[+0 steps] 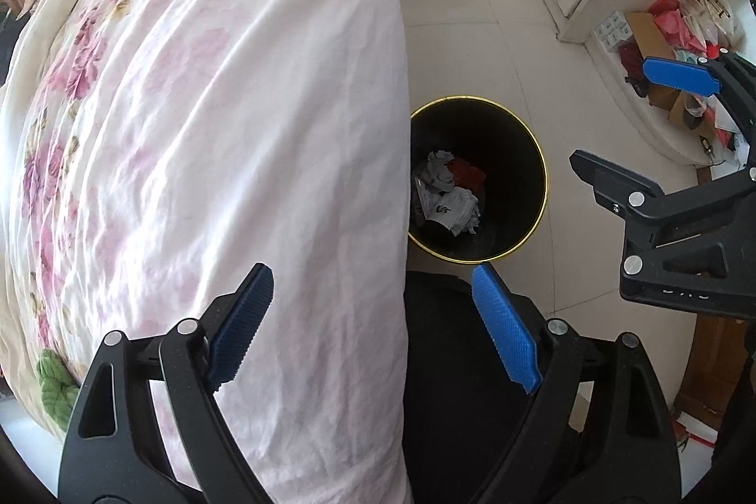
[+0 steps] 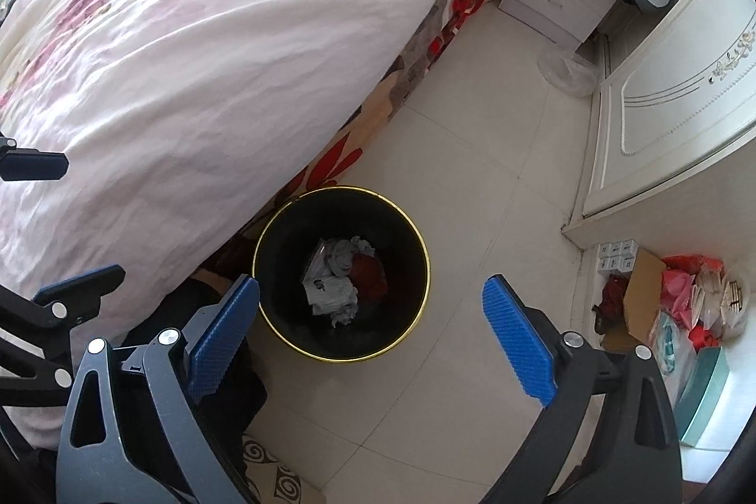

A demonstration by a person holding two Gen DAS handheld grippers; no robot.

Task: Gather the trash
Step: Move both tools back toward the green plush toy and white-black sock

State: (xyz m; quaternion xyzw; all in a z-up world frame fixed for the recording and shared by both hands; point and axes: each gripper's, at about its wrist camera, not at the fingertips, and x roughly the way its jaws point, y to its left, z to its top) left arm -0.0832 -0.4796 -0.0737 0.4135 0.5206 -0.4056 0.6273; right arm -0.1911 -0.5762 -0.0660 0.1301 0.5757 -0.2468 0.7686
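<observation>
**Hovering both grippers over the bin beside the bed**

Looking down, I am seeing the trash [image 2: 342, 282] as a crumpled heap: grey-white wads of paper or tissue, one printed with dark marks, and a red scrap pressed against them. It is lying at the bottom of the trash bin [image 2: 283, 334], a round black bucket with a thin gold rim, and I am finding nothing else in there that I can make out.

The bin is standing on the pale tiled floor [image 2: 472, 197], just beside the bed, with the edge of the floral quilt [image 2: 198, 46] hanging partly over its rim in the left wrist view.

I am holding my left gripper [image 1: 373, 324] above the bin's near side, straddling the quilt edge, with its blue pads spread wide and gripping nothing. My right gripper [image 2: 371, 334] is hanging over the bin's near rim, equally wide apart and empty.

Beyond the bin, against the white wardrobe [image 2: 671, 112], a cardboard box [image 2: 640, 291] and red plastic bags [image 2: 685, 282] are sitting.
</observation>
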